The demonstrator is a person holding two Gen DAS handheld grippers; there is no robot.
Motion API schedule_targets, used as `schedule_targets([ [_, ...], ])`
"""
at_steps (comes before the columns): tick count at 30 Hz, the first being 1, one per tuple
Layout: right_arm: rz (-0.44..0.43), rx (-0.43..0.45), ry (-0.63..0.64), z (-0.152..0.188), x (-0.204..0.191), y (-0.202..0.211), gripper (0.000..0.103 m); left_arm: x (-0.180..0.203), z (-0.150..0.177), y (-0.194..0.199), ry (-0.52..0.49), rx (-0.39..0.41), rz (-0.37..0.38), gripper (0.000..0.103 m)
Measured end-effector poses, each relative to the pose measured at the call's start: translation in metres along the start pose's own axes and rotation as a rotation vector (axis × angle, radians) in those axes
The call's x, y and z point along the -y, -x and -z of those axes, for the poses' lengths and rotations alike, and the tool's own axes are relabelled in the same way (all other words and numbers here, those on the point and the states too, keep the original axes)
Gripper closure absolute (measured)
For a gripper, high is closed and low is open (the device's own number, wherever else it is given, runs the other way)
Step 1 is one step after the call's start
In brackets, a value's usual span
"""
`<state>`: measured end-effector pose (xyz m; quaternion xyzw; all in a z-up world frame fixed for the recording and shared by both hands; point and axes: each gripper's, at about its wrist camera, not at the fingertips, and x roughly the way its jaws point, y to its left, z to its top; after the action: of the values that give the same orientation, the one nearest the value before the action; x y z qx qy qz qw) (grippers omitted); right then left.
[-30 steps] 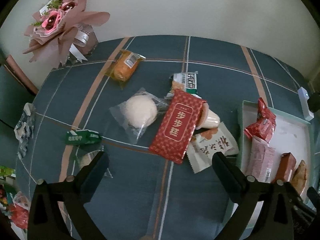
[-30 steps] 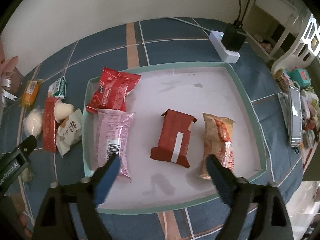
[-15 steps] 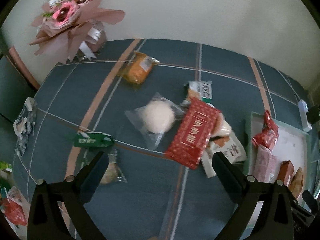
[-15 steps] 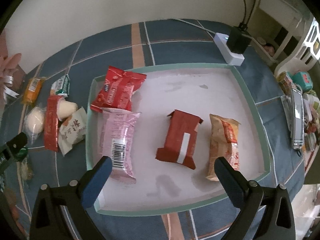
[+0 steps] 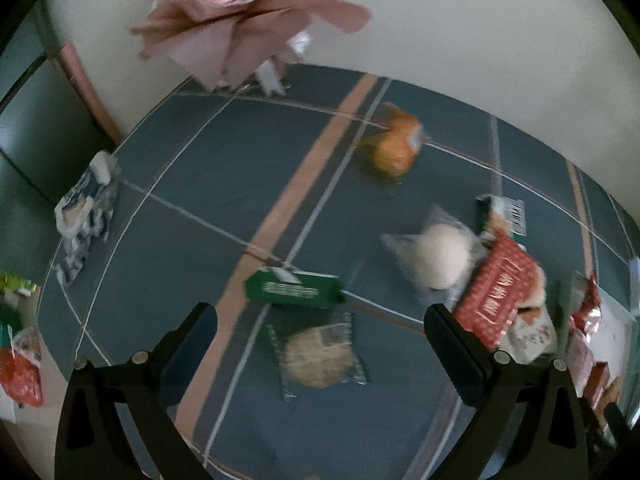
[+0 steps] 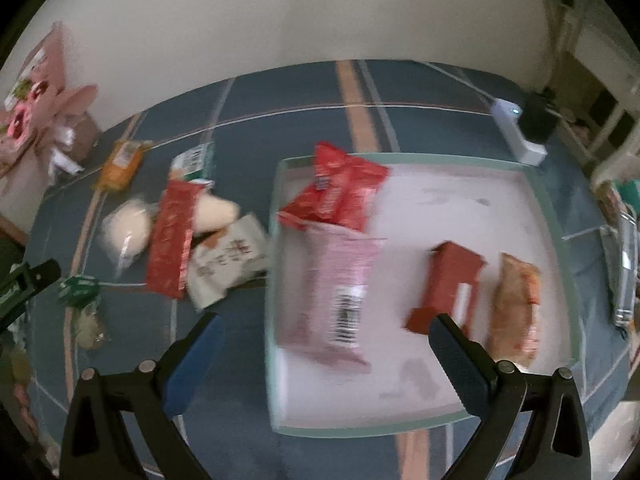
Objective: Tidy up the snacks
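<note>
My left gripper is open and empty above a clear-wrapped round cookie. A green packet lies just beyond it. Further right lie a white bun, a red patterned packet and an orange snack. My right gripper is open and empty over the left edge of the white tray. The tray holds a pink packet, a red packet, a red box and an orange-beige packet.
A pink bouquet stands at the back left by the wall. A white power strip with a black plug lies behind the tray. Loose wrappers sit at the table's left edge. A white packet lies left of the tray.
My left gripper has swung left and lower, from the red packet to the cookie and green packet. My right gripper has shifted left, toward the tray's left edge. Both stay open.
</note>
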<state>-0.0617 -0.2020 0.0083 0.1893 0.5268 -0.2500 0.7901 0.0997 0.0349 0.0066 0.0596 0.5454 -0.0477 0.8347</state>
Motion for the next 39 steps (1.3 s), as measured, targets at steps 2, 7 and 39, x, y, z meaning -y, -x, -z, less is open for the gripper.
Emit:
schedule_targets([
  [2, -0.007, -0.004, 0.028, 0.001, -0.015, -0.003, 0.0, -0.012, -0.001, -0.005, 0.028, -0.01, 0.0, 0.0],
  [7, -0.038, -0.022, 0.079, 0.006, -0.043, -0.012, 0.0, -0.037, -0.004, -0.02, 0.096, -0.042, 0.0, 0.0],
  [39, -0.065, -0.115, 0.043, -0.057, -0.117, -0.09, 0.015, -0.024, -0.029, -0.093, 0.035, -0.156, 0.07, 0.0],
])
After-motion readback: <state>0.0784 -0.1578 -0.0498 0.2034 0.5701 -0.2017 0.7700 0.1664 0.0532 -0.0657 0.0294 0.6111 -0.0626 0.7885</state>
